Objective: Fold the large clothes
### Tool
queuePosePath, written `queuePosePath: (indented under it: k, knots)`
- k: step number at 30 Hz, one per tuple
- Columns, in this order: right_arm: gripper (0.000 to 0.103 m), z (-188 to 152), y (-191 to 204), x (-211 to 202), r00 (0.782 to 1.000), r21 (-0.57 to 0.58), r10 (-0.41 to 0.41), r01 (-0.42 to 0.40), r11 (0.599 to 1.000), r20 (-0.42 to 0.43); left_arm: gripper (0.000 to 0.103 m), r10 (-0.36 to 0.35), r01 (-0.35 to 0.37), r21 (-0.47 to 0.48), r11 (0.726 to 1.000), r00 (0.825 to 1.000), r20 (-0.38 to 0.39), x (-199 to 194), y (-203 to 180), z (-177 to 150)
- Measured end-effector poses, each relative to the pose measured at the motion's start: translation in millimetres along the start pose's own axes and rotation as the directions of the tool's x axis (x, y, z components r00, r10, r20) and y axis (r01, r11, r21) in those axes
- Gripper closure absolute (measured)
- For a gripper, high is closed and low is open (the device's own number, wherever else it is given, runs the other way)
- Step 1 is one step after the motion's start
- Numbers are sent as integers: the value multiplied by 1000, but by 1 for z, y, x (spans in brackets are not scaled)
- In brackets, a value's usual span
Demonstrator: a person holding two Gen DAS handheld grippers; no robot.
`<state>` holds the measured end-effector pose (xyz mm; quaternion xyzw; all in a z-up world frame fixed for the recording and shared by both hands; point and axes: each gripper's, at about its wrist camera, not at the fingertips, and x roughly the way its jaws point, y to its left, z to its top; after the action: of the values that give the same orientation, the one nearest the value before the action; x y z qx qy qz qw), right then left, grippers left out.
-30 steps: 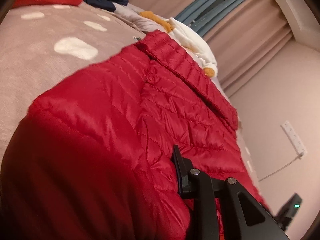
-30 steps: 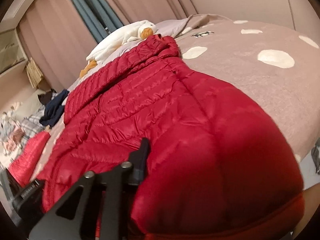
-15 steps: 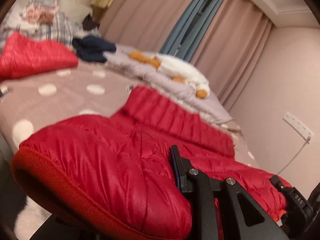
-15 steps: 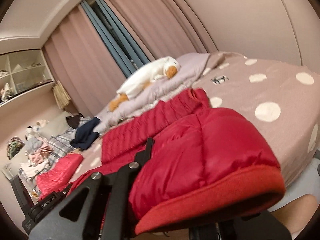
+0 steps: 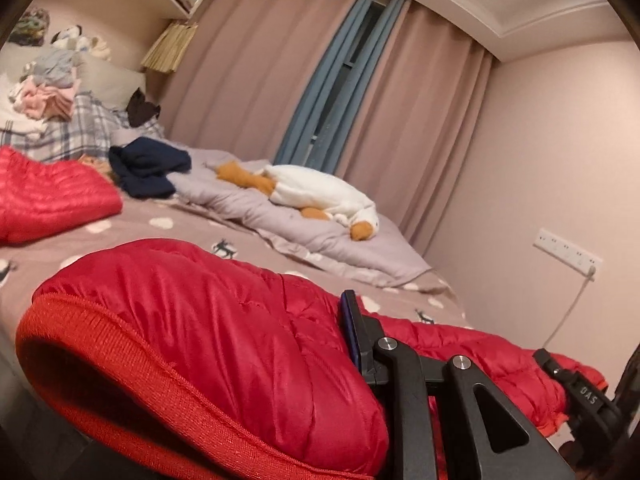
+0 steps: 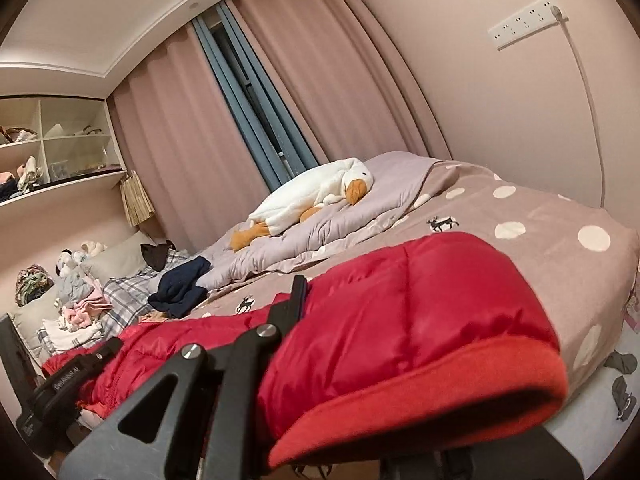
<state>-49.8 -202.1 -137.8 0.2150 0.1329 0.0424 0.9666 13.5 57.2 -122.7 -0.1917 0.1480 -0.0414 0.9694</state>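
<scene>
Left fingers: on my left gripper I see only one black finger; it presses into the red jacket's hem, the other finger buried under fabric. The jacket bunches there as if pinched, so I read it as clamped on the jacket.
Right fingers: same on my right gripper; one finger bites the puffy fabric beside the ribbed hem band, the mate hidden.
Other rig in view: from the left wrist the right gripper sits at the far end of the hem; from the right wrist the left one shows at the lower left.
Jacket position: lifted at the near edge of the bed, hem raised toward both cameras, open underneath.
Long axis: the held hem runs side to side between my two grippers; the rest of the jacket is hidden behind the bulge.
Bed: brown cover with white dots and small deer.
Beyond: grey quilt carrying a white goose plush, a navy garment, another red garment at left.
Backdrop: pink curtains.
</scene>
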Motion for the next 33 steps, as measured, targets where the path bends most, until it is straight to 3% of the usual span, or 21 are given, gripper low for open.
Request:
queuePosePath:
  k: [5, 10, 16, 21, 24, 28, 31, 33]
  knots:
    - [87, 21, 11, 50, 995, -70, -77, 72, 995, -69, 80, 53, -51, 52, 997, 998, -44, 54, -7, 19]
    - [87, 45, 20, 111, 988, -182, -111, 89, 979, -112, 80, 45, -43, 34, 999, 997, -62, 107, -5, 40]
    - [86, 62, 4, 175, 975, -136, -118, 93, 986, -186, 80, 35, -36, -3, 999, 991, -132, 174, 11, 41]
    - [86, 42, -12, 220, 963, -114, -123, 98, 989, -239, 80, 52, -50, 17, 999, 980, -192, 207, 22, 22]
    - [86, 36, -11, 241, 938, -150, -173, 133, 980, -302, 80, 44, -57, -57, 997, 976, -211, 217, 29, 16]
    - [85, 30, -8, 241, 936, -220, -187, 123, 968, -300, 80, 91, -95, -6, 995, 967, -238, 220, 20, 13]
    - [85, 31, -16, 244, 932, -193, -178, 121, 974, -316, 79, 100, -99, 17, 995, 964, -248, 214, 13, 12]
    - [84, 32, -17, 242, 932, -186, -171, 116, 976, -320, 70, 106, -101, 32, 994, 961, -254, 212, 10, 11]
